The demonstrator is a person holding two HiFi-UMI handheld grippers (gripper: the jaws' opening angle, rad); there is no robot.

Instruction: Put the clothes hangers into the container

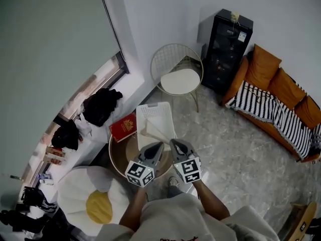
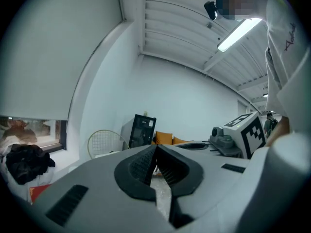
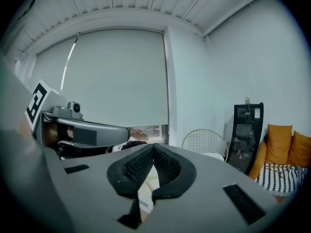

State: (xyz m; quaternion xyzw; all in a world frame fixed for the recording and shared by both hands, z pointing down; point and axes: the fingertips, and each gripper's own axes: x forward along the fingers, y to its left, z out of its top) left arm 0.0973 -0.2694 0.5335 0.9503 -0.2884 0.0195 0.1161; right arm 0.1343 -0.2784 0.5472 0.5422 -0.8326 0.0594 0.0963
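the left tool (image 2: 155, 152) has its dark ribbed pads pressed together at the tips with nothing between them, and the right tool (image 3: 153, 152) is the same, closed tight and empty. the person holds the two side by side, close together, each with its marker cube facing back toward their chest, both pointing roughly level across the room. right below and just ahead of the tips sits a small round counter (image 1: 120, 158), and on it a white container (image 1: 161, 114) with slatted sides. a pale clothes hanger (image 1: 156, 132) lies inside the container, near its closer end. a red book (image 1: 123, 127) lies on the counter's left edge, just beside the container. past the counter stands a white wire chair (image 1: 176, 70) against the wall, then a tall black cabinet (image 1: 228, 49) in the corner. to the right runs an orange sofa (image 1: 281, 87) with a black and white striped blanket (image 1: 261, 104) draped over it. on the left, dark clothes (image 1: 100, 105) are heaped on the window ledge, and an egg-shaped cushion (image 1: 95, 200) lies near the person's left side.
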